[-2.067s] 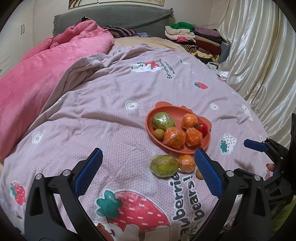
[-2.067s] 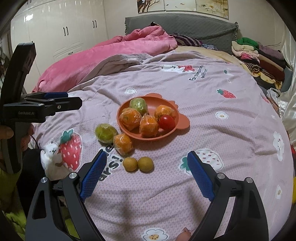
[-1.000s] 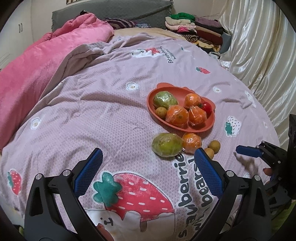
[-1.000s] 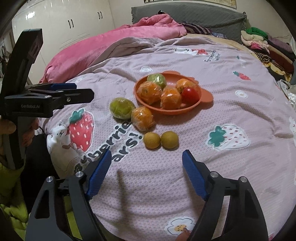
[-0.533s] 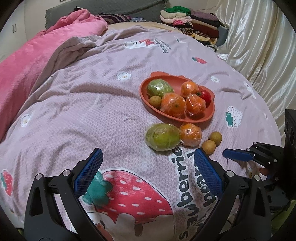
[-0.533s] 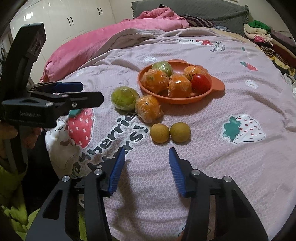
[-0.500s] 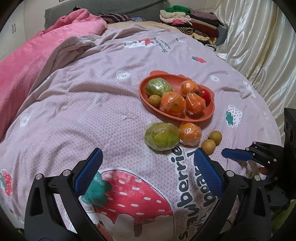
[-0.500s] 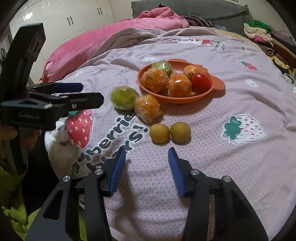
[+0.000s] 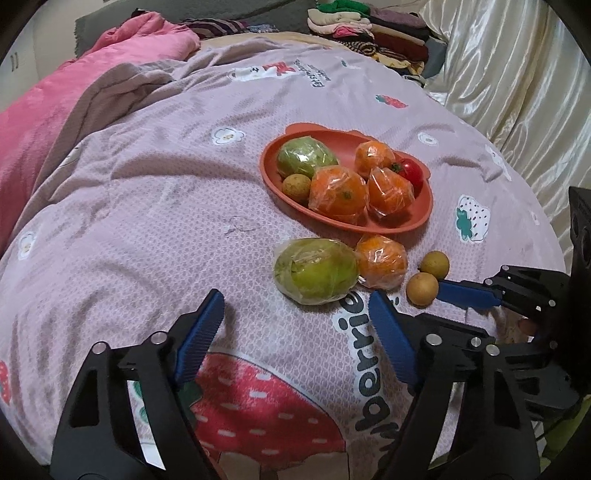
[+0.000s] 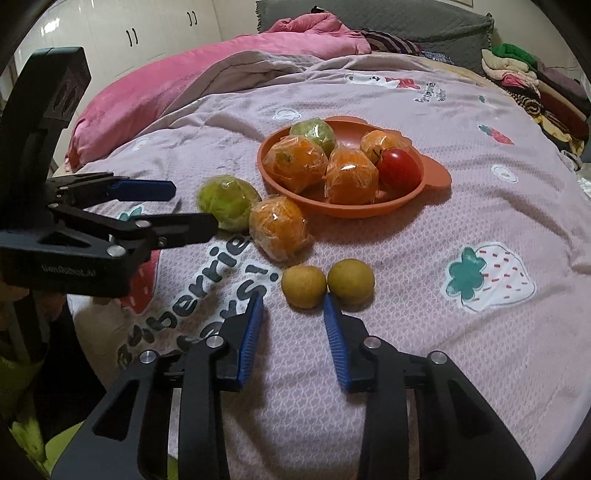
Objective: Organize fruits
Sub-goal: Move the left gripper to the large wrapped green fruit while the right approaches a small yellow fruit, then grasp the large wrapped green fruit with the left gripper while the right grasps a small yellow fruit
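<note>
An orange plate on the bed holds a wrapped green fruit, three wrapped oranges, a tomato and a small brown fruit. In front of it lie a wrapped green fruit, a wrapped orange and two small brown fruits. My left gripper is closing just short of the loose green fruit, nothing between its pads. My right gripper is closing, its tips flanking the near edge of the left small fruit without pressing it.
The pink printed bedspread covers the bed. A pink quilt is bunched at the far left and folded clothes are stacked at the far end. A cream curtain hangs along the right side.
Both grippers have come lower and closer to the loose fruit. The right jaws have narrowed a lot, from wide to about one small fruit's width. The left jaws have narrowed somewhat.
</note>
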Motion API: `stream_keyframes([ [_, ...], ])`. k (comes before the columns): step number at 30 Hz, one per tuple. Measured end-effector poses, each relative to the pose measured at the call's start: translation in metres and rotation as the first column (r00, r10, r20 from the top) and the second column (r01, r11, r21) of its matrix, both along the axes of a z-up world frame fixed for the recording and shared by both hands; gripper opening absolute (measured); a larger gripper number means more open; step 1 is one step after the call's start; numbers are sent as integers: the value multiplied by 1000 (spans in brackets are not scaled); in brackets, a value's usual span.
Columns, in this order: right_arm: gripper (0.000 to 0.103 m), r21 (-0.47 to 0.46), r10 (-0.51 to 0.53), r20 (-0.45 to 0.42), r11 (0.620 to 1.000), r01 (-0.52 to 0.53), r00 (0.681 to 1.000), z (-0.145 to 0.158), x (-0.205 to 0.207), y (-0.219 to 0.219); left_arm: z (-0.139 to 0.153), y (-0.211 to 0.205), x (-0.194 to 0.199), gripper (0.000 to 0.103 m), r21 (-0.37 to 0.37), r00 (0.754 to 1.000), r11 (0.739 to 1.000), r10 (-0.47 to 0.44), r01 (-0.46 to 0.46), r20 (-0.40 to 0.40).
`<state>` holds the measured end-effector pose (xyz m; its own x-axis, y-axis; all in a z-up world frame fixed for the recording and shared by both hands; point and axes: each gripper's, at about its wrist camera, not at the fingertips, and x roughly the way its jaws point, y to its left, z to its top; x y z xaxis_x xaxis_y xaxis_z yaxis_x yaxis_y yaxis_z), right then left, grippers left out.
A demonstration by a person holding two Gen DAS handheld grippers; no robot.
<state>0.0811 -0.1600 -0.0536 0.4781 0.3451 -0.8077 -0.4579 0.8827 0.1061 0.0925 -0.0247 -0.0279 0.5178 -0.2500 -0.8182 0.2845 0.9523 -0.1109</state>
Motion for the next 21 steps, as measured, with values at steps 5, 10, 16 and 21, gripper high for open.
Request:
stream_keyframes([
  [5,30,-16,2,5,1000,-1,1000,-3,4,3,-5,-3,6,67,-1,1000,1000,-10,10,-7],
  [10,28,-22,0,9,1000,0,1000,-5,9,5,-8,-3,13,64,-4,1000,1000,-16,16,-10],
  [16,27,-23,6,11,1000,-6,1000,-7,12,6,-12,-5,19,64,-15,999,999,-33,33,-9],
  [21,26,-21,9,12,1000,-9,1000,-8,14,6,-14,-6,24,62,-26,999,998,-50,50,-6],
])
